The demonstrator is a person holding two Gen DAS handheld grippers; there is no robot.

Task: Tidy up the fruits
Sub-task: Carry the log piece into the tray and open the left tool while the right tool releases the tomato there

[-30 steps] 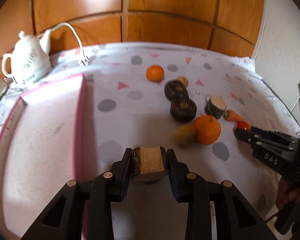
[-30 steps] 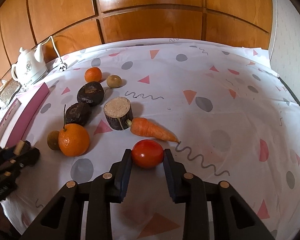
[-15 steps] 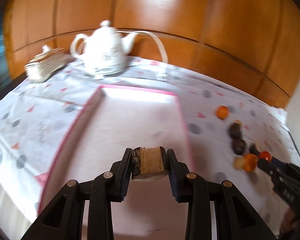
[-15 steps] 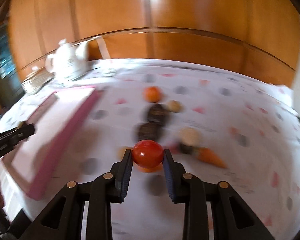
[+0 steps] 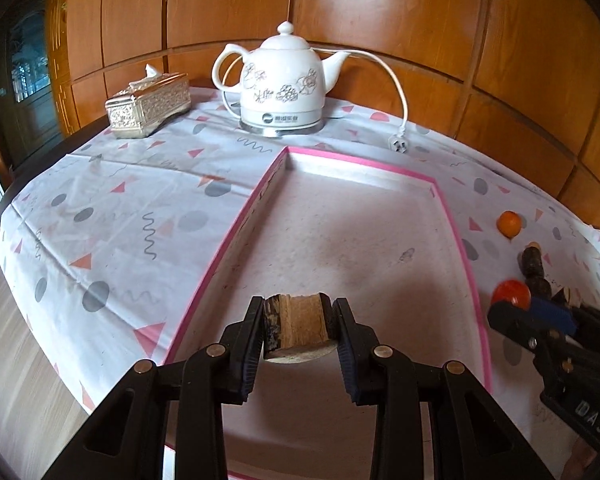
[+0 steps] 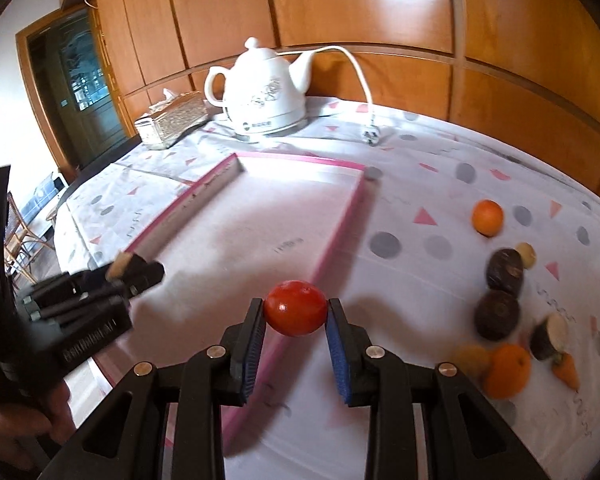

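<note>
My left gripper [image 5: 298, 332] is shut on a cut brown wood-like chunk [image 5: 296, 330] and holds it above the near end of the pink-rimmed tray [image 5: 444, 204]. My right gripper [image 6: 296, 316] is shut on a red tomato [image 6: 296, 313] just above the tray's right rim [image 6: 340, 232]. The right gripper with the tomato [image 5: 511, 293] also shows at the right of the left wrist view. Two oranges [image 6: 487, 217] [image 6: 507, 370], two dark round fruits [image 6: 505, 271] [image 6: 497, 314], a cut chunk [image 6: 548, 336] and a carrot [image 6: 566, 370] lie on the cloth to the right.
A white electric kettle [image 5: 282, 88] with its cord and plug [image 5: 398, 145] stands behind the tray. A gold tissue box [image 5: 148, 104] sits at the back left. The patterned tablecloth [image 5: 120, 216] drops off at the left edge over wood floor.
Both grippers swung left from the fruit pile toward the tray, each carrying its item. The left gripper is now over the tray's near end; the right one has reached the tray's right rim.
</note>
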